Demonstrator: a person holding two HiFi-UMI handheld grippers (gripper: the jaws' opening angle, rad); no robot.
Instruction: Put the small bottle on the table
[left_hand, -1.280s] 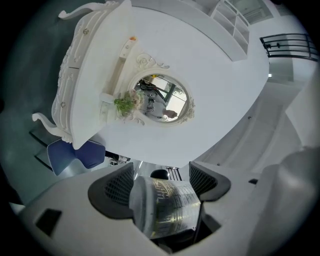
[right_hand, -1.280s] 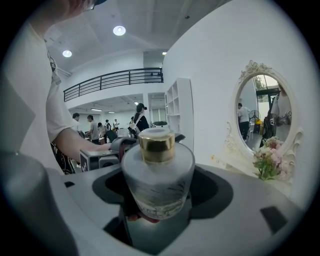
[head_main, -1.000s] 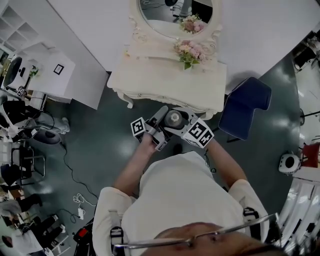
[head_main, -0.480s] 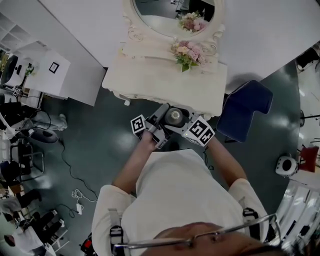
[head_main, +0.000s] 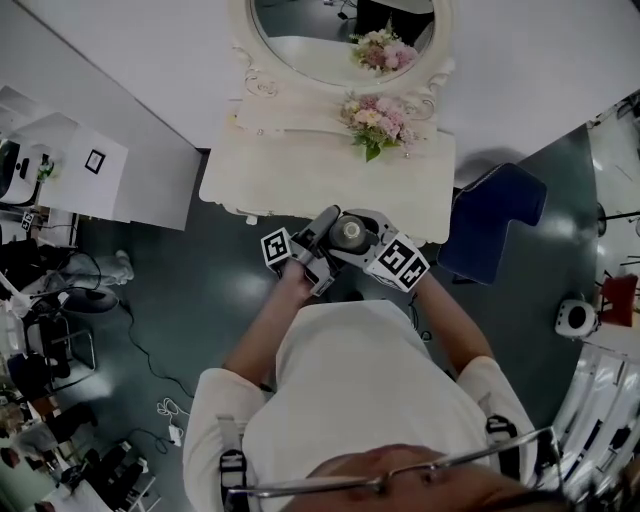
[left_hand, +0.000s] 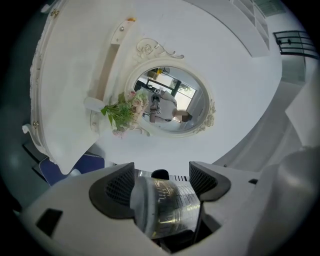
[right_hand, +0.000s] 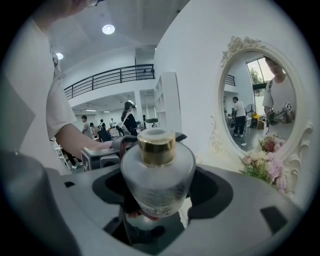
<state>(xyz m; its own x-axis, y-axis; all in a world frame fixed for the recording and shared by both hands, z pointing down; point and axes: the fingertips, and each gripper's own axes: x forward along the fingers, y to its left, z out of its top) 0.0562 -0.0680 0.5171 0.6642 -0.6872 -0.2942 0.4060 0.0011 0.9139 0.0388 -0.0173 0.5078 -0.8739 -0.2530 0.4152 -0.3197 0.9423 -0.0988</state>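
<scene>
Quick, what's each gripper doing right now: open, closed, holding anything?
Left gripper: closed on the small bottle.
Right gripper: closed on the same small bottle.

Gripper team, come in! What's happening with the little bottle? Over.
Left gripper and right gripper both shut on small bottle. Bottle held up at dressing table's front edge, not set down. Flowers far back, not in the way.

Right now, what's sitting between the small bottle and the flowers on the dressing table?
Nothing but bare tabletop. In the head view, the stretch from the small bottle to the flowers holds no other object.
</scene>
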